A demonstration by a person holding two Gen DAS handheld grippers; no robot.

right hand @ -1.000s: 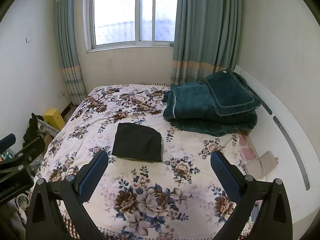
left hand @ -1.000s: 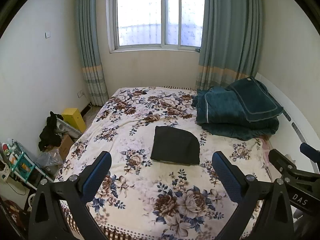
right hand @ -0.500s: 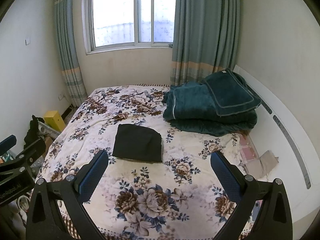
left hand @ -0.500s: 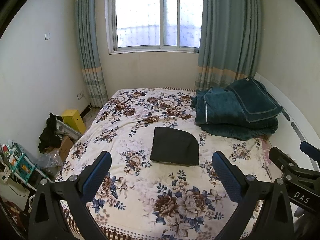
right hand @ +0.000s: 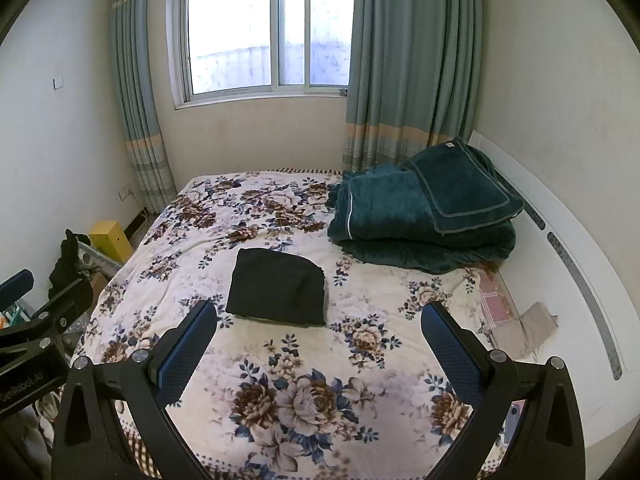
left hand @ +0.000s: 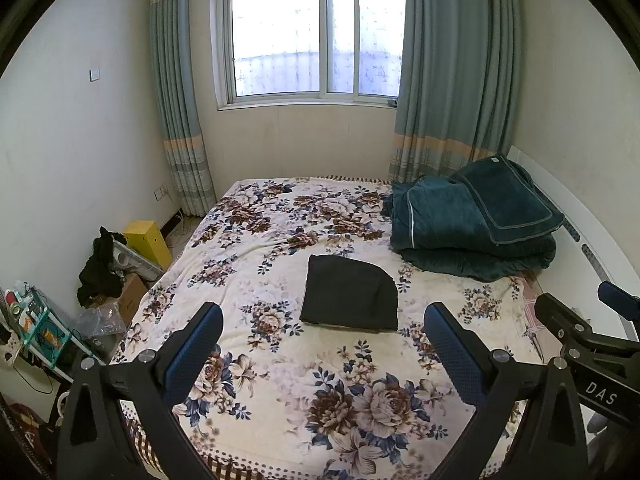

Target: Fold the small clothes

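The dark, flat folded cloth garment lies mid-way along the floral-print bedspread, ahead of both tools; the left gripper faces it squarely, jaws wide apart and empty; the right gripper, equally spread, has it ahead-left, so the left seems nearer.

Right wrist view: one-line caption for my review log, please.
Open right gripper held above a floral bedspread, folded black garment lying ahead, teal blankets stacked beyond.

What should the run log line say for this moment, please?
stage: folded black garment flat on floral bed cover | left gripper: open, empty, above bed | right gripper: open, empty, above bed
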